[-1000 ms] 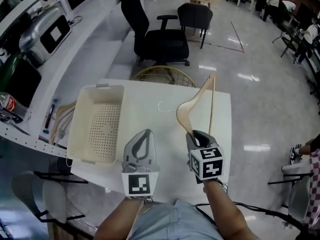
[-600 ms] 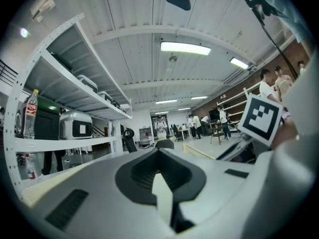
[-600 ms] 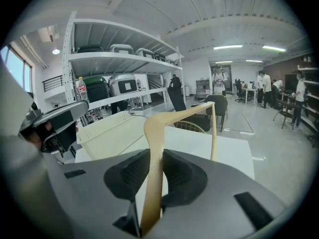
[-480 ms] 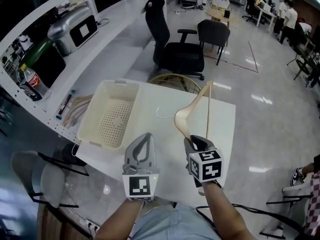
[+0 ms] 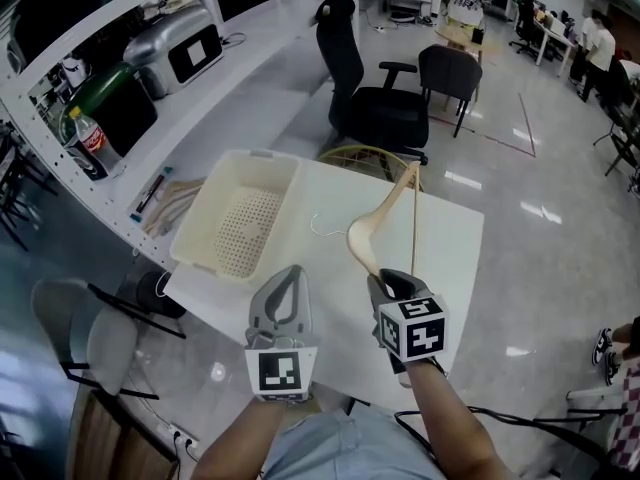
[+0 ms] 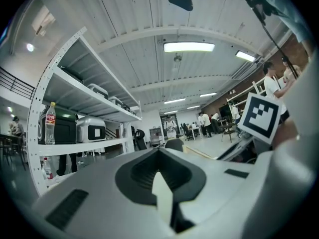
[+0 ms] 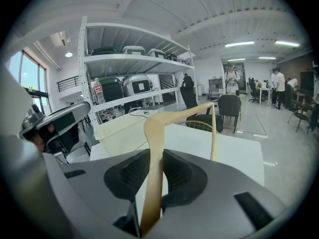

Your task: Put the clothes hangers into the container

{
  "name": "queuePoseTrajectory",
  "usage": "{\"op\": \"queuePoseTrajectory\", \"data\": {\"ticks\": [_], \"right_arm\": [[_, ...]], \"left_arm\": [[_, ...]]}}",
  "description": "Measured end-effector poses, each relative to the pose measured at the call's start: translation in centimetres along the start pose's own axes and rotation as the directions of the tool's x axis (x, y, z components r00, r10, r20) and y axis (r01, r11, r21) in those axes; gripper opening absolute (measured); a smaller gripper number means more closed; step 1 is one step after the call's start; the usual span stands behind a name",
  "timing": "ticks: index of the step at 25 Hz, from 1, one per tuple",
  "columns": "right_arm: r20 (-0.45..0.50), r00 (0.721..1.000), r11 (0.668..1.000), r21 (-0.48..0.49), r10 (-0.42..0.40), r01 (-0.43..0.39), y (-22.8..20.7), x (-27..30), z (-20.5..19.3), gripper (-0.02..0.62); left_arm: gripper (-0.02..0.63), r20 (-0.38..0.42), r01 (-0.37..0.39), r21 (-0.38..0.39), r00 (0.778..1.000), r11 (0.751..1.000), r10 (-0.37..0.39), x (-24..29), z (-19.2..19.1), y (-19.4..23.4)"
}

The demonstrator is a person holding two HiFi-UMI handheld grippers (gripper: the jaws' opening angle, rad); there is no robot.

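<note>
The container [image 5: 203,220] and the tabletop [image 5: 445,258] sit further right in the head view than a second ago. The clothes hanger [image 5: 375,230] keeps its tilt. The right hand-held gripper [image 5: 385,280] pinches one of the hanger's wooden arms, and the rest is raised above the tabletop, right of the container. The left hand-held gripper [image 5: 288,273] is pressed together and empty. The carry toward the container looks under way.
</note>
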State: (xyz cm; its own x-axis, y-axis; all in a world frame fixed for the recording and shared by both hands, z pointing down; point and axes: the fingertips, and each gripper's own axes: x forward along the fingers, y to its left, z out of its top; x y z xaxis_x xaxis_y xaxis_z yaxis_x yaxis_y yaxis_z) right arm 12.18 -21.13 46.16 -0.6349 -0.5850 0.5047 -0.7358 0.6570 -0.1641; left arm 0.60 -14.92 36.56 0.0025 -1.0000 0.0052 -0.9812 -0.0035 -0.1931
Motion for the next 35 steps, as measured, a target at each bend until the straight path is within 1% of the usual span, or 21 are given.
{"op": "queuePoseTrajectory", "data": {"ticks": [3,6,10,14,16,17,20,24,27,30,33,35], "right_arm": [[-0.003,1.0,1.0,-0.002,0.005,-0.005,0.7,0.5,0.3,0.089],[0.001,1.0,1.0,0.001,-0.004,0.004,1.2,1.4,1.2,0.089],[-0.001,0.999,0.999,0.007,-0.033,0.034,2.5,3.1,2.3,0.089],[0.002,0.996,0.995,0.038,-0.091,0.091,4.1,5.6,3.6,0.089],[0.001,0.993,0.992,0.057,-0.115,0.115,5.4,7.1,4.6,0.089],[0.002,0.992,0.99,0.065,-0.124,0.123,6.2,7.9,5.1,0.089],[0.016,0.989,0.986,0.079,-0.146,0.145,8.7,9.9,7.1,0.089],[0.03,0.987,0.984,0.092,-0.156,0.153,11.9,12.2,9.3,0.089],[0.039,0.987,0.983,0.103,-0.156,0.152,14.1,13.9,10.8,0.089],[0.052,0.986,0.983,0.104,-0.158,0.152,15.8,15.5,12.1,0.089],[0.069,0.985,0.983,0.1,-0.16,0.152,17.4,16.7,13.4,0.089],[0.08,0.984,0.984,0.096,-0.157,0.15,18.3,17.3,14.1,0.089]], "left_arm": [[0.011,0.005,-0.005,-0.002,1.0,1.0,0.005,-0.1,0.0,0.9],[0.011,0.017,0.005,0.014,1.0,1.0,-0.005,0.4,-0.2,2.4],[0.011,0.022,0.022,-0.015,1.0,1.0,-0.022,1.3,-0.8,5.4],[0.012,0.046,0.092,0.013,0.995,0.996,-0.093,2.8,-1.8,8.8],[0.012,0.049,0.122,-0.014,0.991,0.992,-0.121,3.6,-2.0,11.0],[0.012,0.053,0.137,-0.016,0.989,0.99,-0.136,4.0,-2.2,12.2],[0.012,0.073,0.176,0.007,0.982,0.984,-0.176,5.1,-2.4,15.6],[0.011,0.087,0.199,-0.032,0.977,0.979,-0.196,5.7,-2.4,19.6],[0.012,0.101,0.214,-0.003,0.972,0.977,-0.213,6.1,-2.7,22.5],[0.012,0.105,0.22,-0.031,0.971,0.975,-0.215,6.3,-2.9,24.7],[0.011,0.126,0.236,0.005,0.964,0.972,-0.234,6.7,-3.3,26.4],[0.011,0.13,0.237,0.01,0.963,0.971,-0.236,6.9,-3.5,27.3]]}}
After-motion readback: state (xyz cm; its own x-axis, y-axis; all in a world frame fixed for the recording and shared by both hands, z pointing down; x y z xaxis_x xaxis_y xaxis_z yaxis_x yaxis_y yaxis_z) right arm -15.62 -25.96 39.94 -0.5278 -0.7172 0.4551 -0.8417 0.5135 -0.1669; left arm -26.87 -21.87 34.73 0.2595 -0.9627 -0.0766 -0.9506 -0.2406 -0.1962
